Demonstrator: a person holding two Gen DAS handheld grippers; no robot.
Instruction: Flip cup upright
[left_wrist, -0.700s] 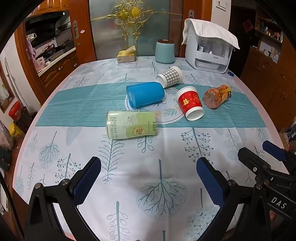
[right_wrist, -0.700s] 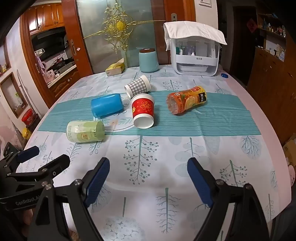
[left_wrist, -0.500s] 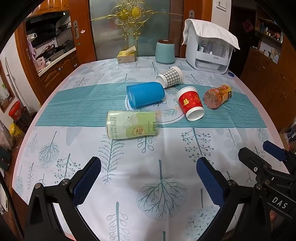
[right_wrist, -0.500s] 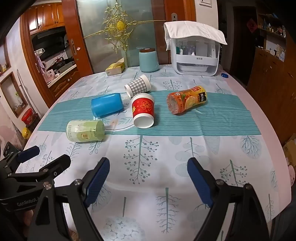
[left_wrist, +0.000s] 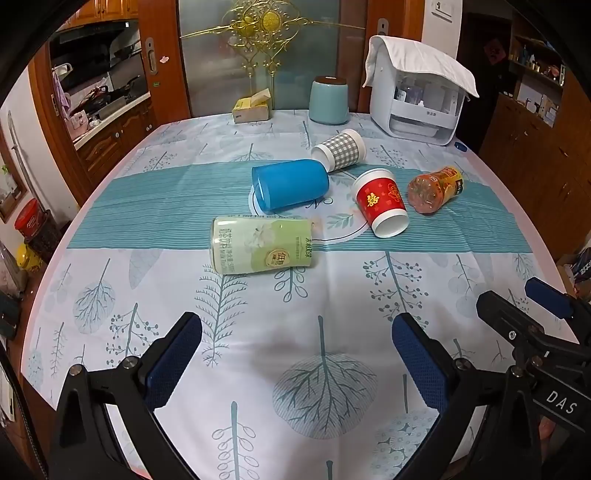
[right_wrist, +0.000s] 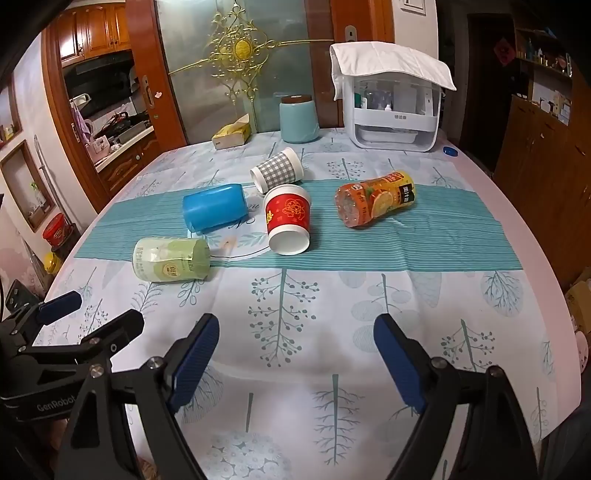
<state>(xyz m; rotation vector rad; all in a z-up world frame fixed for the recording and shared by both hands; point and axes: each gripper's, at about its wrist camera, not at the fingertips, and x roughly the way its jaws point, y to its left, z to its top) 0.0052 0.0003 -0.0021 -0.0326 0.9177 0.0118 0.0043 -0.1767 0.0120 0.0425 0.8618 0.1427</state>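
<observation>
Several cups and bottles lie on their sides mid-table. A blue cup (left_wrist: 290, 183) (right_wrist: 215, 207), a red paper cup (left_wrist: 382, 202) (right_wrist: 288, 218) with its mouth toward me, a grey checked cup (left_wrist: 340, 149) (right_wrist: 277, 170), a green milk-tea bottle (left_wrist: 262, 245) (right_wrist: 170, 259) and an orange juice bottle (left_wrist: 436, 188) (right_wrist: 375, 198). My left gripper (left_wrist: 295, 332) is open and empty over the near table. My right gripper (right_wrist: 295, 334) is open and empty, to the right of the left one.
At the table's far edge stand a teal canister (left_wrist: 328, 99), a yellow tissue box (left_wrist: 252, 108) and a white dispenser (left_wrist: 421, 99) with a cloth on it. A blue bottle cap (right_wrist: 450, 150) lies beside it. The table's round near edge is close below both grippers.
</observation>
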